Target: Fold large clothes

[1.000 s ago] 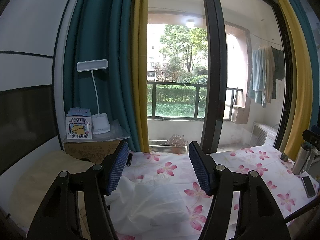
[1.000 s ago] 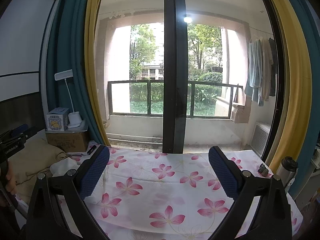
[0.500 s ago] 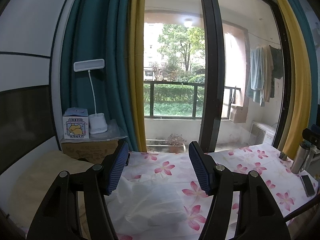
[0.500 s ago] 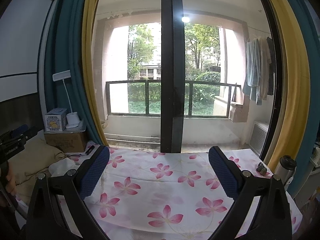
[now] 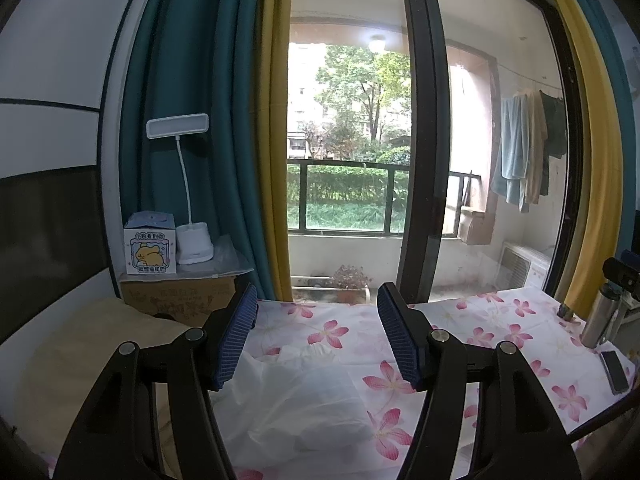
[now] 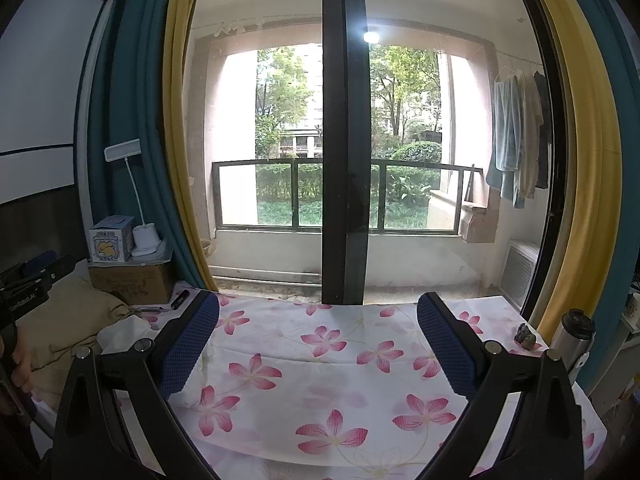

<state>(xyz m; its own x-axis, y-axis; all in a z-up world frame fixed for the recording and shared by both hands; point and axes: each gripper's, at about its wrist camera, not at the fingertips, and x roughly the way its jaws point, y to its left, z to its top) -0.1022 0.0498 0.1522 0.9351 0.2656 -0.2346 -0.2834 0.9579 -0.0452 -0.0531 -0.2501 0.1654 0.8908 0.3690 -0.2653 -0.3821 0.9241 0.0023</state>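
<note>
Desk lamp point(image 5: 193, 240) beside cartoon box point(image 5: 150, 249) — steel flask point(image 6: 572, 338) opposite.

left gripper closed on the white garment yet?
No, the left gripper is open, its blue pads apart above the white garment, nothing pinched.

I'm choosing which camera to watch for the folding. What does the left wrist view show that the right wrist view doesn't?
Only left wrist: the phone near the flowered cloth's right edge, and most of the crumpled white garment. Only right wrist: a hand holding the other gripper, and a black pen. Both: the flowered cloth, desk lamp, steel flask, and open, empty jaws.
</note>
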